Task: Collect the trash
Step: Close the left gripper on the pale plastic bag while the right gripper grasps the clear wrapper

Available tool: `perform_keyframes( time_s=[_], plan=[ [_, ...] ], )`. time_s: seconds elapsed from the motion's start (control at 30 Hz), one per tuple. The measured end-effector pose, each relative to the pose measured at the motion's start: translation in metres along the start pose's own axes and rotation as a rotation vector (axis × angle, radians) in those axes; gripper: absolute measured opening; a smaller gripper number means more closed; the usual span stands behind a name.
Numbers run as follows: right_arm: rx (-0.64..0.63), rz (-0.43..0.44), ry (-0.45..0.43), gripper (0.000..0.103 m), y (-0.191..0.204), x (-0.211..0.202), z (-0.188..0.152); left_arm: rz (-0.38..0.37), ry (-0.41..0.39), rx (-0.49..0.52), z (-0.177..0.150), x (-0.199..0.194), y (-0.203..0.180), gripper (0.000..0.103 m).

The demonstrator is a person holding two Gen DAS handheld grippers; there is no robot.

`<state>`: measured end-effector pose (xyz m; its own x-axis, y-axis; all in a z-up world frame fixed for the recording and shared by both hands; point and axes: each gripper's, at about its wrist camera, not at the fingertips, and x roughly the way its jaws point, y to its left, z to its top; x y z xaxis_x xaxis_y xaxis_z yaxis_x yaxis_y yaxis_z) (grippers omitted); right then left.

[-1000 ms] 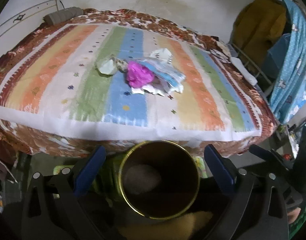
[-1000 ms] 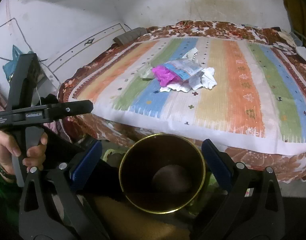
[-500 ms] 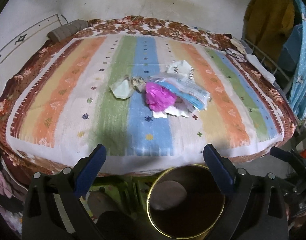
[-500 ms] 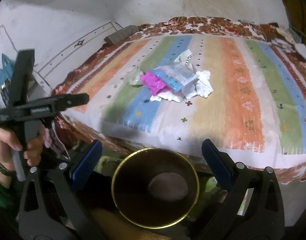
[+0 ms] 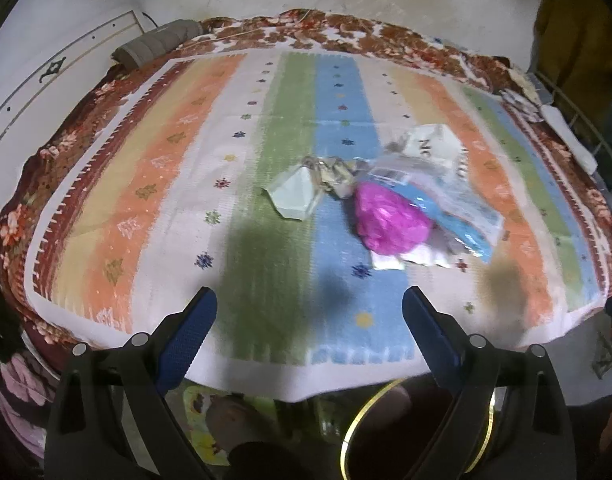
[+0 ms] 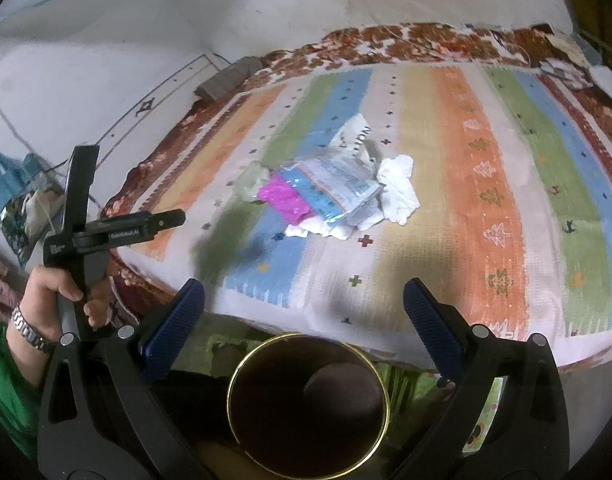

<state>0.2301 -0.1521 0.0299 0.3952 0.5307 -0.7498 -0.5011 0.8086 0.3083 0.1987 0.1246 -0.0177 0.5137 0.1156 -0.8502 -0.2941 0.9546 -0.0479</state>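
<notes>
Well beyond both jaws, trash (image 5: 390, 204).

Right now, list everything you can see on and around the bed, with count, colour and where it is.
striped spread: one, multicoloured stripes, covering the bed top
floral blanket: one, brown and white, showing around the spread's edges
trash pile: one heap, mid-bed
pink plastic bag: one, magenta, front of the pile
blue and white wrapper: at least one, lying beside the pink bag
white crumpled paper: one, right edge of the pile
pale folded wrapper: one, whitish green, left of the pile
bin: one, dark with gold rim, on the floor before the bed
grey roll: one, far left corner of the bed
left gripper: blue fingers open, empty, over the bed's near edge
right gripper: blue fingers open, empty, above the bin
</notes>
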Motion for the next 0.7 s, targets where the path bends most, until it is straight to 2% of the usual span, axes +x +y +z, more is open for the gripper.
perform_keyframes(
  time_s=[0.4, 0.7],
  plan=[
    [0.136, 0.032, 0.073, 0.094, -0.039, 0.047, 0.033, 0.054, 0.029, -0.018, 0.029, 0.042, 0.021, 0.093],
    [0.214, 0.075, 0.111, 0.093, -0.062, 0.088, 0.054, 0.04, 0.031, -0.068, 0.051, 0.069, 0.035, 0.093]
  ],
)
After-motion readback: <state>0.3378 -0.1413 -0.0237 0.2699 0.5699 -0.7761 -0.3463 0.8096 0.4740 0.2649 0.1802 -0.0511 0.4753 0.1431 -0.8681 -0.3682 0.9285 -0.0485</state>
